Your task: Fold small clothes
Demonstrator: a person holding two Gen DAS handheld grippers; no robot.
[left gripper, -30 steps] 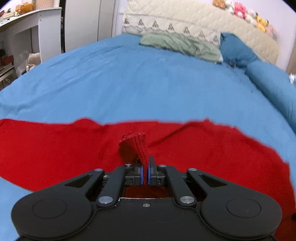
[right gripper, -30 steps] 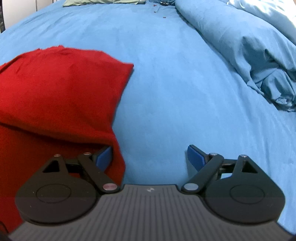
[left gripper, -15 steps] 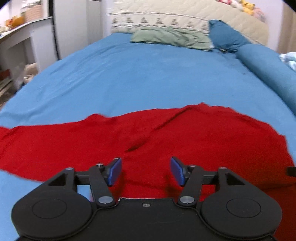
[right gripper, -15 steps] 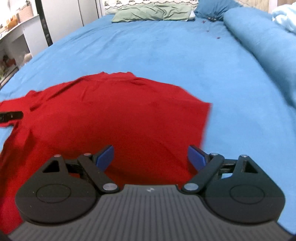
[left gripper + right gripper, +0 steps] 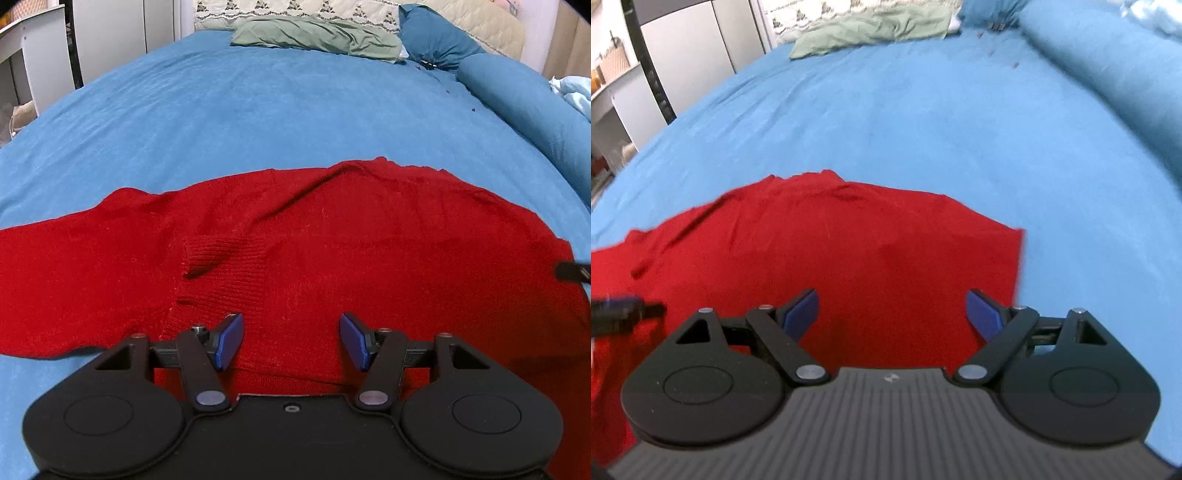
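Both grippers empty, jaws spread wide, prob. lining up next fold. Left gripper at frame bottom hovers over near edge of red knit sweater, ribbed cuff just ahead, centre-left. Right gripper over sweater's right part; blue bedsheet beyond.

The sweater is solid red, with a ribbed knit cuff. The bed beneath it is plain blue. Beyond the sweater lie a sage-green pillow, a darker blue pillow, and a cream quilted headboard, seemingly patterned. The tongs are black with blue pads.
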